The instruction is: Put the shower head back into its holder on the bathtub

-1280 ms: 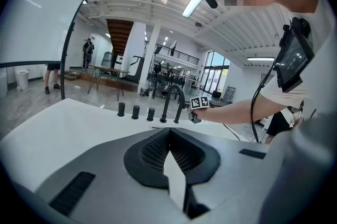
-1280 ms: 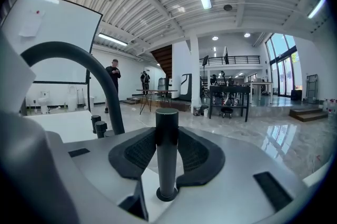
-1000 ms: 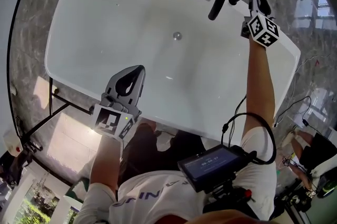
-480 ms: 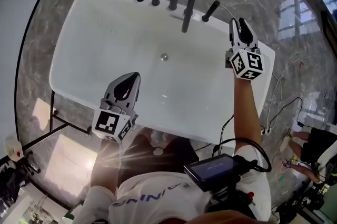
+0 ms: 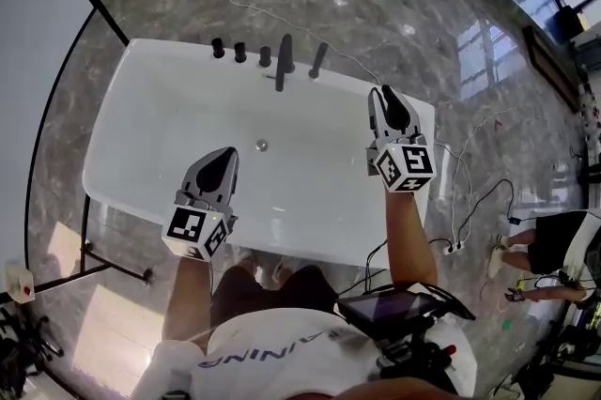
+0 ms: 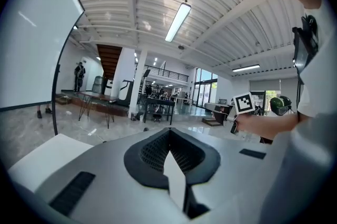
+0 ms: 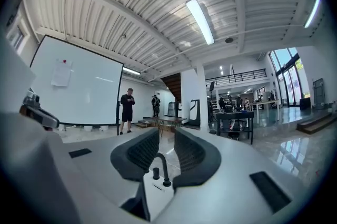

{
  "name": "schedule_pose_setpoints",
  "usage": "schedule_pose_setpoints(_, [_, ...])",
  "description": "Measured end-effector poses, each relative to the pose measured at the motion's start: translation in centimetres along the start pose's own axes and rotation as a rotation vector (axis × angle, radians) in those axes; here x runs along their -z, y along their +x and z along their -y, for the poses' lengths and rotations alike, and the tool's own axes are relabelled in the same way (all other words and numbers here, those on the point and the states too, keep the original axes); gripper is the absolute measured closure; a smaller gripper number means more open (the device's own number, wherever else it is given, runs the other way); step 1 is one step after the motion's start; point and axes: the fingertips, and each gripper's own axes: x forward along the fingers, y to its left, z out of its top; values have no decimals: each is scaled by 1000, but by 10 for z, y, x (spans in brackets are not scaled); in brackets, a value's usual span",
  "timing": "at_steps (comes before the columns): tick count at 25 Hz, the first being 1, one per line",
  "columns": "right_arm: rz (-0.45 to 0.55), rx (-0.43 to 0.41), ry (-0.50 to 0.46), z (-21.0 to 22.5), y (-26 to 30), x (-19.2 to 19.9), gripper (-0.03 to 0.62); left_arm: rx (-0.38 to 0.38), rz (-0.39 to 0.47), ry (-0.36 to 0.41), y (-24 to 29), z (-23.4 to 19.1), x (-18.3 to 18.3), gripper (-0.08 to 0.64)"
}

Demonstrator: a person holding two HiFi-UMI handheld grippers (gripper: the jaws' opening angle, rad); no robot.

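The right tool, now open and empty, has backed off the shower head, which stands seated on the bathtub rim, so the job looks done; the left tool is closed on nothing.

Shower head standing on the tub's far rim

The slim dark shower head stands alone, leaning a little, near the middle of the far rim of the white oblong bathtub. Its lower end meets the rim; the holder there is too small to make out.
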Motion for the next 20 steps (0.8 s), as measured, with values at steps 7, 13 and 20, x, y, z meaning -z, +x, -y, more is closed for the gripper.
schedule_pose_setpoints(7, [32,-46,-15,-19,-67,-40,502,36,58,23,-10,51,-28,546])
schedule_pose_setpoints(13, [66,-35,22,-18,-96,-61,502,58,70,35,-10,73,-37,546])
schedule_pose_setpoints(20, [87,-64,0,-39,-146,-94,518,73,97,88,-24,105,-73,546])
